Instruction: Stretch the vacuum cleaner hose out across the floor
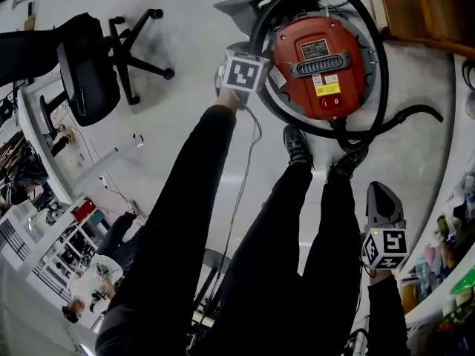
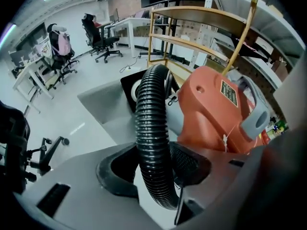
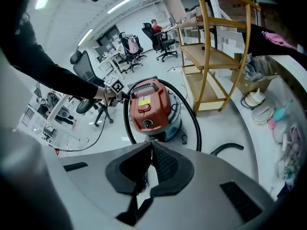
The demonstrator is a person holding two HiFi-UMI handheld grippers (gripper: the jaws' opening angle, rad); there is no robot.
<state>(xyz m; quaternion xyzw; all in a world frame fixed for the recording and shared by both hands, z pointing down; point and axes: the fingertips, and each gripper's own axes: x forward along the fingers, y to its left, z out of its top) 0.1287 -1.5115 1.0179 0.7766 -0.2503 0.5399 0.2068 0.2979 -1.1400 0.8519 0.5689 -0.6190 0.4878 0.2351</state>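
The left tool (image 2: 153, 152) has its jaws about half apart, astride the black ribbed hose (image 2: 152, 123), which rises between the pads. A sliver of pale floor (image 2: 96, 114) shows between the pad on the left of that view and the hose, so the pads are not clamped on it (the other pad lies just beside or against the ribs; I cannot tell which). The right tool (image 3: 151, 145) has its jaws closed tip to tip with nothing between them. In the head view it sits at the lower right, beside the person's leg and well apart from the machine.

Just beyond the person's black shoes (image 1: 297, 145), at the upper right of the head view, stands the red vacuum cleaner (image 1: 319, 69). The hose is looped around its body in a ring, with one end trailing on the floor toward the right edge.

Farther off, a black office chair (image 1: 89, 73) stands at the upper left of the head view. A wooden shelf rack (image 3: 211, 56) rises behind the machine in both gripper views, and desks and more chairs fill the far end of the room.
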